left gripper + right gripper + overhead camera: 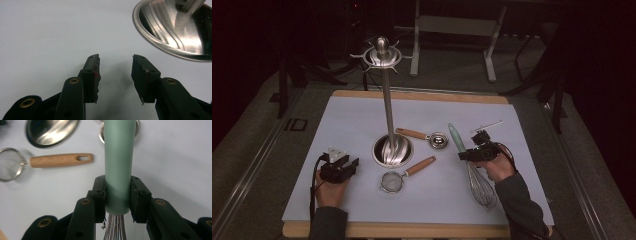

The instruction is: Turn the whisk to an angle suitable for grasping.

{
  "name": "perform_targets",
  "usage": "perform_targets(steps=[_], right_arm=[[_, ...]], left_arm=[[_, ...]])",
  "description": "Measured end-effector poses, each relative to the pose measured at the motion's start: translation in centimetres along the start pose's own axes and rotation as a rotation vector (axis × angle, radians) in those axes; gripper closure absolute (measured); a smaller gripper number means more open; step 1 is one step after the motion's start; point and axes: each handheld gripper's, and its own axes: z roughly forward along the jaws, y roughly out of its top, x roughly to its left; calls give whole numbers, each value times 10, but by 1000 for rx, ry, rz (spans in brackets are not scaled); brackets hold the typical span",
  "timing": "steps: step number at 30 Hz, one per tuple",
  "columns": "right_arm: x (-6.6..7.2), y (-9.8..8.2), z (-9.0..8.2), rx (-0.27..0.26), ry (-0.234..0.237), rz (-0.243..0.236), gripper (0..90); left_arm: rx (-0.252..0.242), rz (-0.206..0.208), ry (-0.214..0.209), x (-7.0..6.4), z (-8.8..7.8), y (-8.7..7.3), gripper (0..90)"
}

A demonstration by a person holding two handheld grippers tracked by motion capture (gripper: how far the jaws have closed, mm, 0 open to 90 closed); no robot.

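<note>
Dark room, grey floor (252, 135), metal frame (452, 25)

High overview; close gripper views sharing stand base (175, 30).

The whisk (118, 165) between the black jaws of the right gripper (117, 197) has a pale sage-green handle and silvery wires. Beside it, the strainer (10, 165) shows grey steel mesh and a light brown wooden handle with visible grain. The measuring spoon (432, 138) just past the whisk is silver with an orange-brown handle. The stand (388, 125) is polished steel with swirling streaks in its base. The left gripper (115, 75) is black with brass-coloured rivets, over a plain pale blue-white mat (362, 115).
</note>
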Motion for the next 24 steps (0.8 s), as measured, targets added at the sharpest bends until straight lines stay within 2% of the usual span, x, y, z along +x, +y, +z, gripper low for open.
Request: perform_targets(steps=[3, 16, 24], right_arm=[[8, 0, -4, -24, 10, -31, 693], [34, 4, -19, -93, 29, -96, 693], [48, 10, -24, -126, 46, -119, 693]], left_arm=[[1, 1, 0, 0, 0, 0, 582], [3, 3, 0, 0, 0, 0, 583], [3, 4, 0, 0, 0, 0, 583]])
